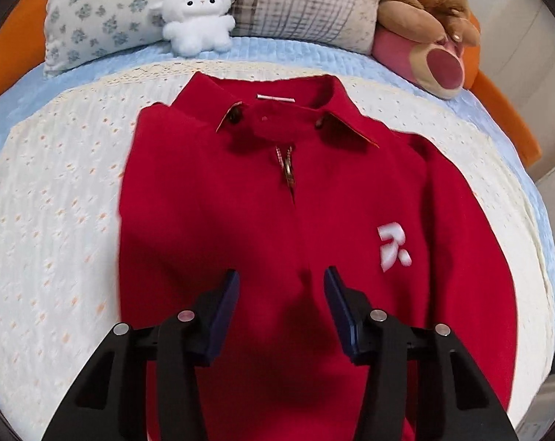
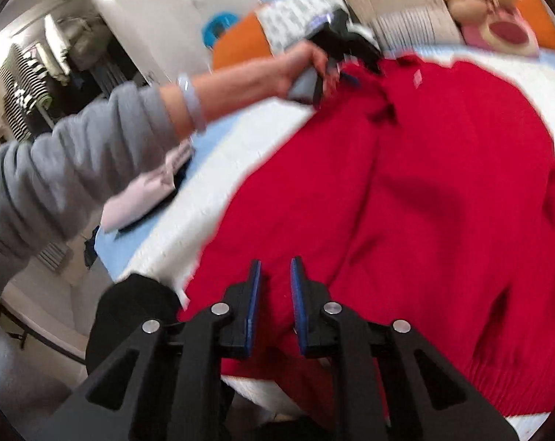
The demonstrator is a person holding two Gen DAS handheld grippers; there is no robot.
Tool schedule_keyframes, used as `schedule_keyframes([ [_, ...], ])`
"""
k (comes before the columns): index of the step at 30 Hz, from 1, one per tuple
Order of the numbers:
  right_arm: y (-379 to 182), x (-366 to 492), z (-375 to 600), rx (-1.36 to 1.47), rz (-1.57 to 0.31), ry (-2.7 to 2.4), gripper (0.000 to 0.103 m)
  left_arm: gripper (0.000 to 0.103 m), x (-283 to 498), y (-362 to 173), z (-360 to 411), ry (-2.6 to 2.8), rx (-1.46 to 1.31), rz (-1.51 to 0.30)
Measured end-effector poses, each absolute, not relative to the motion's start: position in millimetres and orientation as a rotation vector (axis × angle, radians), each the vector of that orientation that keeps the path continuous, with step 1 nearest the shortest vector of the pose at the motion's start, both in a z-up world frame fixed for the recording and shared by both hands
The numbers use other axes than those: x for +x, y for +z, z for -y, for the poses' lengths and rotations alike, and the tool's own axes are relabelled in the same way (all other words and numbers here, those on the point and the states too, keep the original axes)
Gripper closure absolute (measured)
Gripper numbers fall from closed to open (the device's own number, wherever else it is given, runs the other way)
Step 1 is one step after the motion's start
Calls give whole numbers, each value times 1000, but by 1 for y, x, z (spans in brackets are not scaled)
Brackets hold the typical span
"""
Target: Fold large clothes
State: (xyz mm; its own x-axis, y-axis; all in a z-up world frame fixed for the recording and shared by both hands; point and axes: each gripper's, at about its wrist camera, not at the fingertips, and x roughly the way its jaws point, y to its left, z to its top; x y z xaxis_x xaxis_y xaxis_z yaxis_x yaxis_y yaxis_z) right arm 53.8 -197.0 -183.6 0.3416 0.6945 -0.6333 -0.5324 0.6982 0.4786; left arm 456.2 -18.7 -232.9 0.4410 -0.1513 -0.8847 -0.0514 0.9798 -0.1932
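A red zip-neck sweater with a white chest logo lies face up on the bed, collar toward the pillows, its left side folded in. My left gripper is open and empty, hovering over the lower chest. In the right wrist view the sweater fills the bed. My right gripper is open with a narrow gap, empty, just above the sweater's lower left edge. The left gripper shows there too, held in a hand near the collar.
The bed has a cream eyelet cover over a blue sheet. Pillows, a white plush lamb and a brown plush bear sit at the head. A grey-sleeved arm crosses the right wrist view.
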Motion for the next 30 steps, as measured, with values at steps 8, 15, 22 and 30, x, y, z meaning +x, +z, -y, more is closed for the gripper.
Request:
schedule_keyframes([
  [8, -206, 48, 205, 276, -952, 839, 85, 50, 492, -257, 36, 12, -95, -1067],
  [15, -167, 21, 274, 339, -812, 726, 44, 23, 466, -209, 65, -10, -97, -1095],
  [22, -169, 11, 359, 359, -774, 407, 41, 11, 474, -170, 182, -68, 20, -1143],
  [30, -193, 8, 399, 418, -760, 298, 41, 11, 508, -216, 294, 35, 227, -1249],
])
